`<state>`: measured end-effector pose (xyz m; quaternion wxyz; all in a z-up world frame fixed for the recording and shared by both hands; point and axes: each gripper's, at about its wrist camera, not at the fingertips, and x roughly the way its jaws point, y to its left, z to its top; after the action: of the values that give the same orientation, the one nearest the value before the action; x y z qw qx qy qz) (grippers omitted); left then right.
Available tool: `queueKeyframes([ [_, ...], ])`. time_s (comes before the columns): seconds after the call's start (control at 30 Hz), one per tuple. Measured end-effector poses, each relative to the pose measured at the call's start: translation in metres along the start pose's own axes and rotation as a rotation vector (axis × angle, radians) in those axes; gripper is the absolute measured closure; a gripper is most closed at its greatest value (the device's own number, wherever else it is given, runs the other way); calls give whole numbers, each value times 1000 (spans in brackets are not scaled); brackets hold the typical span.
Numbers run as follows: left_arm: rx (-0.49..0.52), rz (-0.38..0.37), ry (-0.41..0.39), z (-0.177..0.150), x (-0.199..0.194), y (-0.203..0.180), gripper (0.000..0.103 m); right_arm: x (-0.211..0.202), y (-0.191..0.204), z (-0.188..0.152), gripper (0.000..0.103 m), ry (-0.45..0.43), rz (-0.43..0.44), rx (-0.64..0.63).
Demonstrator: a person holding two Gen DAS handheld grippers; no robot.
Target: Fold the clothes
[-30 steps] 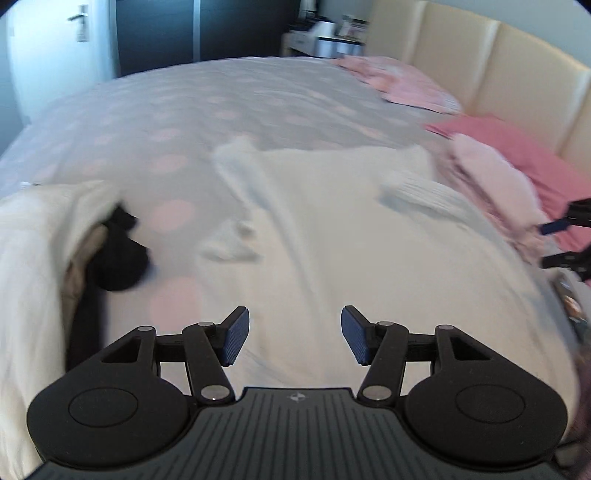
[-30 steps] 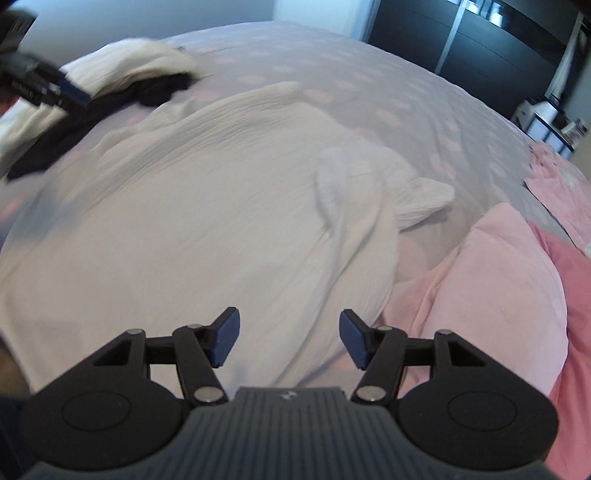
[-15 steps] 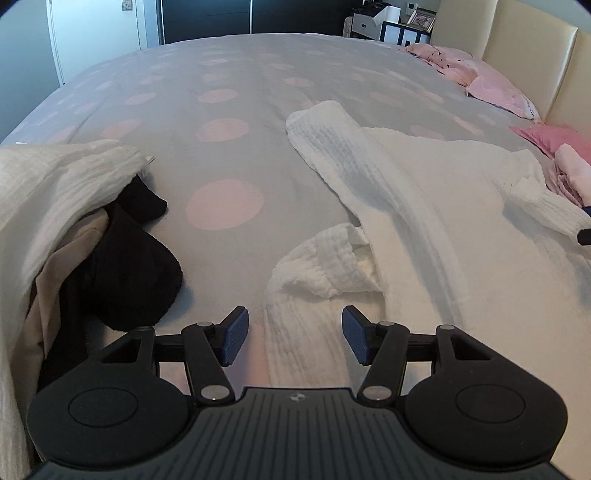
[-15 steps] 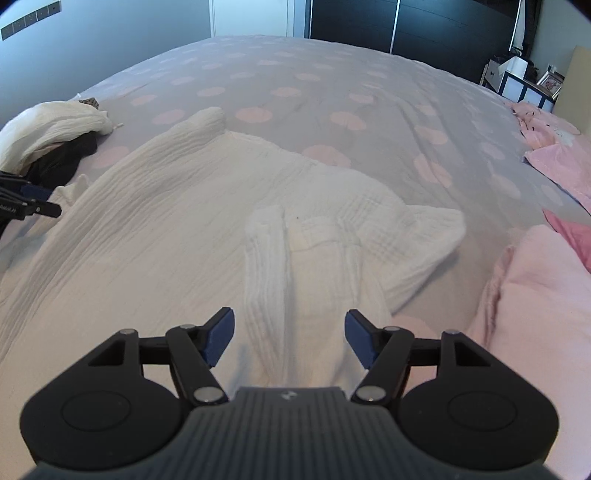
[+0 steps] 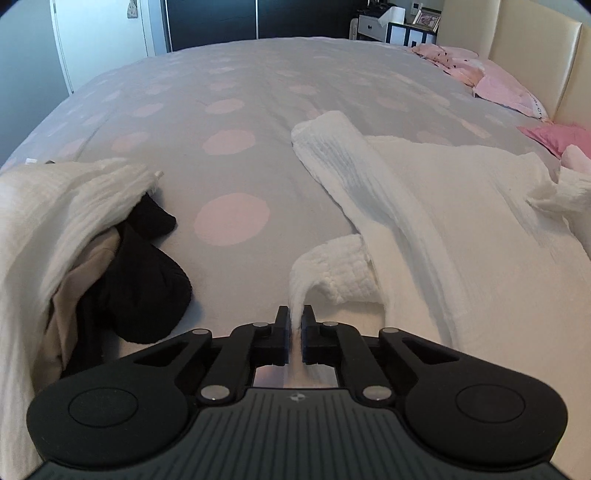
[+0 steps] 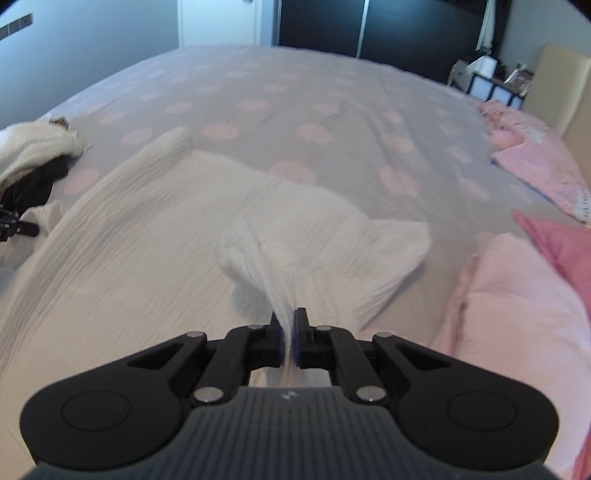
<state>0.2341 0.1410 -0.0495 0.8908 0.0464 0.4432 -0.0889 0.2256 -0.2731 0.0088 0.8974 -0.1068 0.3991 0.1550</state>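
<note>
A white crinkled garment (image 5: 454, 221) lies spread on the grey bed cover with pink dots (image 5: 229, 122). My left gripper (image 5: 294, 325) is shut on the garment's near left cuff, which rises in a pinched ridge between the pads. In the right wrist view the same garment (image 6: 147, 229) spreads across the bed, and my right gripper (image 6: 288, 325) is shut on a bunched fold of its right sleeve, pulled up and blurred. The tip of the left gripper (image 6: 18, 227) shows at the far left edge of that view.
A pile of white, beige and black clothes (image 5: 96, 258) sits at the left. Pink pillows (image 5: 506, 85) and pink clothes (image 6: 517, 314) lie on the right by the cream headboard (image 5: 535, 55). Dark wardrobes (image 6: 369, 22) and a white door (image 5: 103, 33) stand beyond the bed.
Both grippers were open above the garment; now each has shut on white fabric, the left on the cuff, the right on the sleeve fold. Both views have shifted closer to the garment.
</note>
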Motion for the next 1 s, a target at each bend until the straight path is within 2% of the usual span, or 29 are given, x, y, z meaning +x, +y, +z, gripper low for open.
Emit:
queueKeyframes([
  [0.23,-44,105,-90,-8,-75,16,100,-82,-36,-22,97,-82,-122,86],
  [0.5,-166,198,-155,-39,-146,48,102,-161,-102,-94,97,-88,-260,274],
  [0.67,-190,218,-134,-50,-153,54,102,-194,-135,-146,97,-54,-371,364],
  [0.83,-164,207,-121,-51,-149,48,102,-201,-170,-202,97,16,-453,452],
  [1.0,-119,171,-87,-50,-135,33,101,-177,-202,-245,97,89,-436,573],
])
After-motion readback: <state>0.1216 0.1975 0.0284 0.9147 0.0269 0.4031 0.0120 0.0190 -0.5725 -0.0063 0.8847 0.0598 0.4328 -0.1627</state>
